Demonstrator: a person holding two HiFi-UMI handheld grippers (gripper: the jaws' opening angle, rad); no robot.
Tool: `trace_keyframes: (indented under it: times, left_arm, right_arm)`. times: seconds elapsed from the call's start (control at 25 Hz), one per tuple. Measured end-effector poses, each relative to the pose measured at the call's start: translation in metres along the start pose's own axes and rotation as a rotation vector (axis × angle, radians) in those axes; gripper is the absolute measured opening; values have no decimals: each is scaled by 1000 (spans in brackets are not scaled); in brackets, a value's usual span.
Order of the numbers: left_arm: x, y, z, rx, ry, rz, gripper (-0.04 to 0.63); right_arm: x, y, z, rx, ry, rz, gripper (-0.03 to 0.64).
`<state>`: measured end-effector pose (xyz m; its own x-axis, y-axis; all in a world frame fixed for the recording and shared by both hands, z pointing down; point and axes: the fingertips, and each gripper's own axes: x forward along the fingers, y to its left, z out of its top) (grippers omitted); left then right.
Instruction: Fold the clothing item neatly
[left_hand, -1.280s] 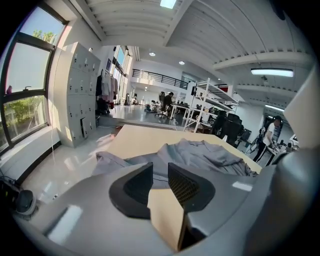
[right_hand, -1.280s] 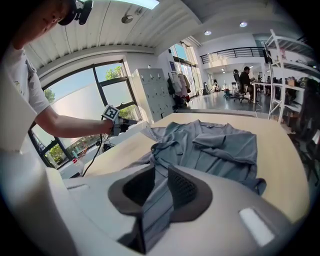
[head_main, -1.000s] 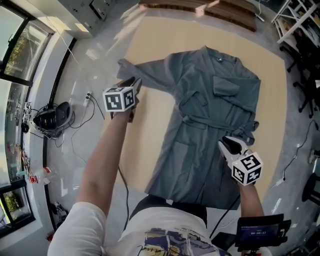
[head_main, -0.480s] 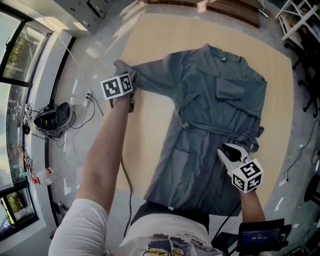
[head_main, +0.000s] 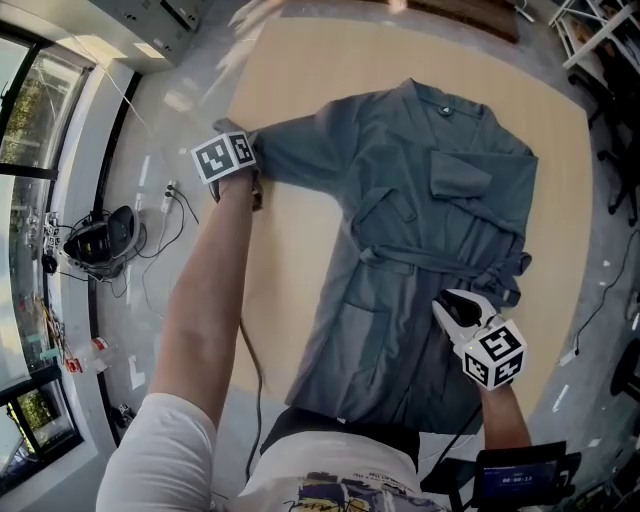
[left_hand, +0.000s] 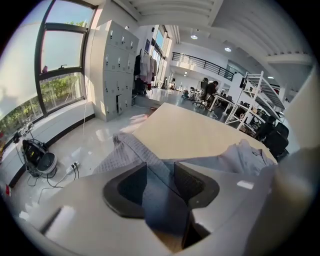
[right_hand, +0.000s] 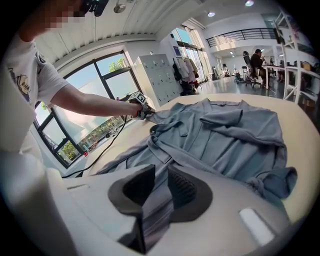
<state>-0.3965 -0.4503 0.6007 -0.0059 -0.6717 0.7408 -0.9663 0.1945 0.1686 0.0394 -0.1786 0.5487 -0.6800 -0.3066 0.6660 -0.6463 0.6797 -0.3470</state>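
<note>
A grey-blue robe (head_main: 430, 230) lies spread face up on the tan table (head_main: 300, 260), belt tied at the waist. Its left sleeve (left_hand: 130, 150) is stretched out to the table's left edge. My left gripper (head_main: 240, 140) is at that sleeve's end. Its jaws (left_hand: 160, 180) are opening, and the sleeve cloth lies loosely between them. My right gripper (head_main: 447, 303) is near the robe's lower right side. In the right gripper view it (right_hand: 159, 190) is shut on a fold of the robe (right_hand: 225, 135), and the left gripper (right_hand: 140, 107) shows far across the table.
The left table edge drops to a glossy floor with cables and a black device (head_main: 100, 235) by the windows. Grey lockers (left_hand: 117, 75) stand beyond the table, and white racks (head_main: 600, 40) and chairs are at the right.
My left gripper has carried the sleeve end away from me and to the left, stretching the sleeve straight. The right gripper has hardly moved.
</note>
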Motion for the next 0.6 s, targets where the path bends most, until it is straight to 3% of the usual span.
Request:
trace_keyframes:
  times: [0.2, 0.4, 0.6]
  left_arm:
    - [0, 10, 0, 5, 6, 44, 116]
    - [-3, 13, 0, -10, 7, 33, 43]
    - [-10, 15, 2, -36, -29, 32, 34]
  right_arm:
    - [1, 2, 0, 7, 3, 6, 69]
    - [2, 2, 3, 7, 5, 9, 69]
    - [2, 2, 2, 6, 9, 11, 69]
